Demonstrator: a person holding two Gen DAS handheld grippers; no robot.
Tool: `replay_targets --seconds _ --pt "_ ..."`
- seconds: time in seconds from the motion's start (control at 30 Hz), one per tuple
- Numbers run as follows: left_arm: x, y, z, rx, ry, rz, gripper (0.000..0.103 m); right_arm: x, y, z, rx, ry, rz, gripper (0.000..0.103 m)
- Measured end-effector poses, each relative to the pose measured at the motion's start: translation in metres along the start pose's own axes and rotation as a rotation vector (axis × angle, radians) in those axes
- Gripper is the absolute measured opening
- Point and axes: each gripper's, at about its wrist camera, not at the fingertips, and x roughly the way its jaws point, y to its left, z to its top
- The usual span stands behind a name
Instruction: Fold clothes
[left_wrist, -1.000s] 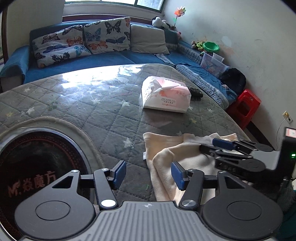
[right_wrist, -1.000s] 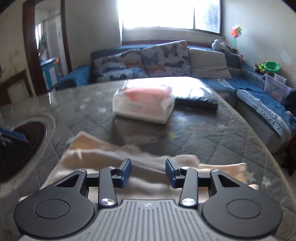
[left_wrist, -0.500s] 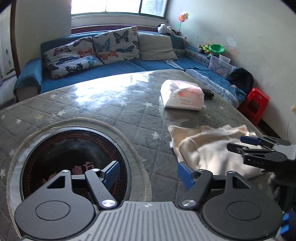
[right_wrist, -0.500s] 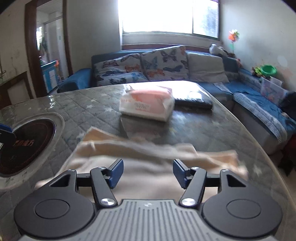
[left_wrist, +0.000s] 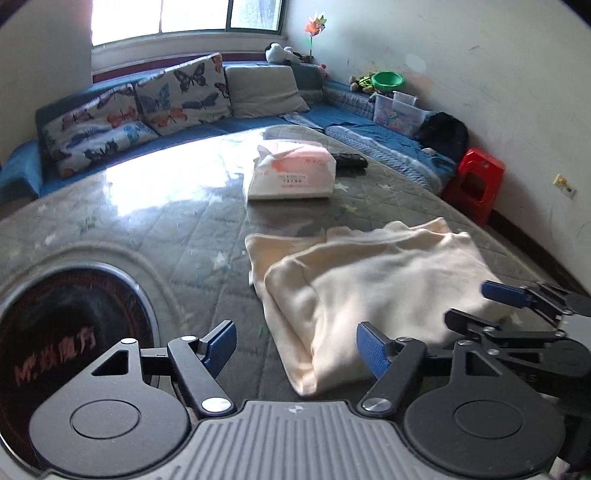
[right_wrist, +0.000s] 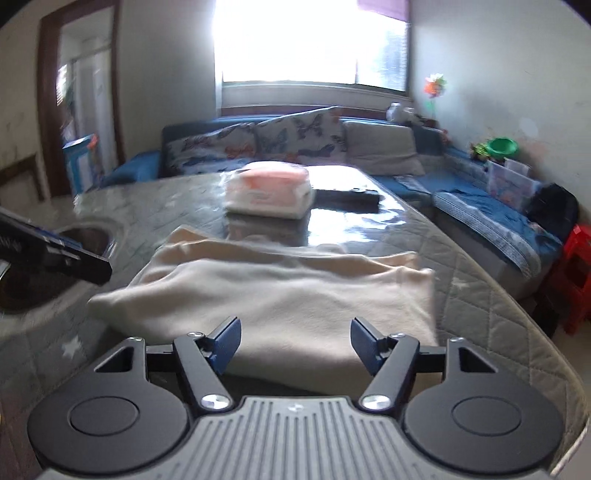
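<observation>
Cream garment (left_wrist: 373, 291), folded, on tabletop (left_wrist: 177, 221): ahead of both grippers' jaws, untouched. Left gripper (left_wrist: 295, 349) released; right gripper (right_wrist: 293, 341) just widening, empty.

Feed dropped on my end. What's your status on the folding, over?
Left tool and right tool open, jaws just widened, nothing gripped. Cream garment folded, lying on the quilted table. Tissue pack beyond it, not in the way.
</observation>
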Motion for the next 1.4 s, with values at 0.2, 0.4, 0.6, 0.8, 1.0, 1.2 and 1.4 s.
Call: replay_targets --seconds 0.2,0.4,0.6,0.8,1.0,1.2,1.4 --pt "0.026 -0.011 -0.009 0.052 0.064 -0.002 0.075 0.001 0.004 -0.007 -0.029 0.013 0.006 0.079" --pt "0.028 -0.002 -0.017 0.011 0.090 -0.016 0.075 -0.005 0.007 -0.008 -0.017 0.006 0.013 0.085" --pt "-0.005 0.007 -0.021 0.024 -0.001 0.007 0.097 -0.018 0.013 -0.007 -0.012 -0.021 0.019 0.101" --pt "-0.041 0.011 -0.028 0.051 -0.103 0.017 0.103 -0.030 0.022 -0.007 -0.014 -0.048 0.019 0.103" --pt "-0.062 0.011 -0.040 0.086 -0.150 0.016 0.103 -0.040 0.027 -0.010 -0.013 -0.055 -0.005 0.103" --pt "-0.080 0.011 -0.051 0.105 -0.179 0.025 0.103 -0.055 0.027 -0.013 0.017 -0.063 -0.002 0.103" --pt "-0.098 0.013 -0.062 0.112 -0.216 0.033 0.103 -0.068 0.029 -0.017 0.040 -0.076 -0.008 0.103"
